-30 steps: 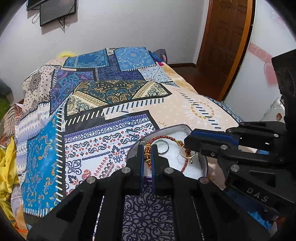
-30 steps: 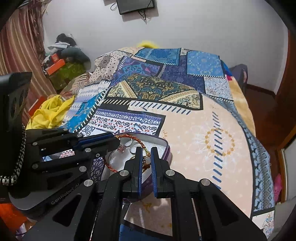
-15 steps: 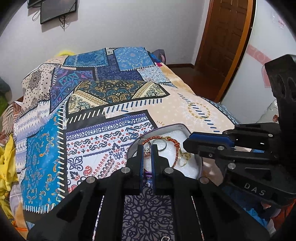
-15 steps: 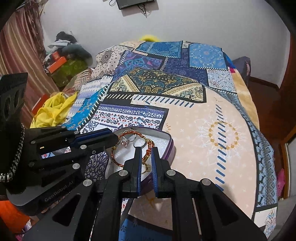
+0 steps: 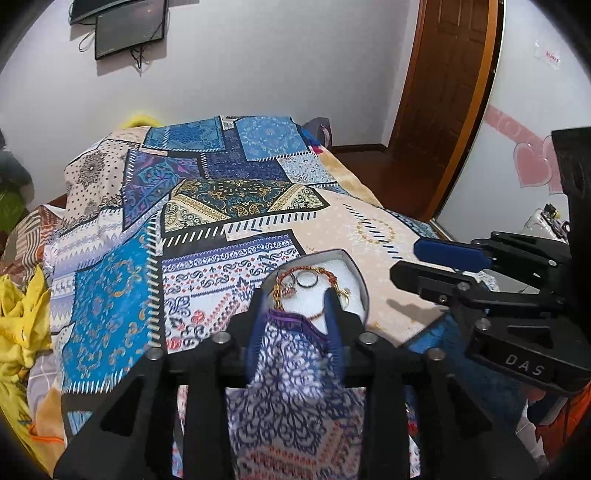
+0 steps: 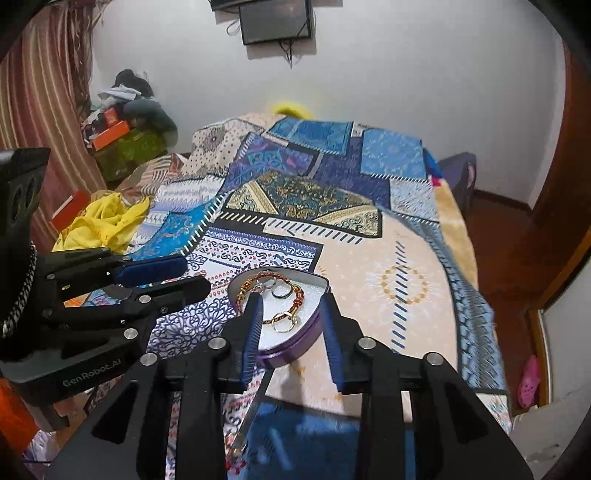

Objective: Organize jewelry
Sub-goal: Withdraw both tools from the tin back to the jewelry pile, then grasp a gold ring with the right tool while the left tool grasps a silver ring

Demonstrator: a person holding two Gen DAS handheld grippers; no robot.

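Observation:
A purple heart-shaped tin (image 6: 306, 334) with a white lining lies on the patchwork bedspread. In it rest a red-and-gold bracelet (image 6: 297, 293), a silver ring (image 6: 279, 292) and gold hoops (image 6: 282, 318). My right gripper (image 6: 290, 301) hovers over the tin's near side, its jaws opening, and its pads touch nothing. In the left wrist view the tin (image 5: 356, 271), the bracelet (image 5: 327, 274) and a ring (image 5: 306, 279) lie just beyond my left gripper (image 5: 294, 297). Its jaws are opening too, and only the tin's near rim and patterned cloth show between them. Each gripper appears in the other's view: right gripper (image 5: 404, 263), left gripper (image 6: 197, 275).
The bedspread (image 5: 229, 206) covers the whole bed. A yellow cloth (image 6: 103, 221) lies at its left edge, with piled clutter (image 6: 129, 129) behind. A wooden door (image 5: 447, 92) stands at the right, a screen (image 6: 275, 18) hangs on the far wall, and a pink shoe (image 6: 530, 380) lies on the floor.
Both grippers were shut down in the tin among the jewellery; now both have opened and drawn back and up. The bracelet and rings stay in the tin.

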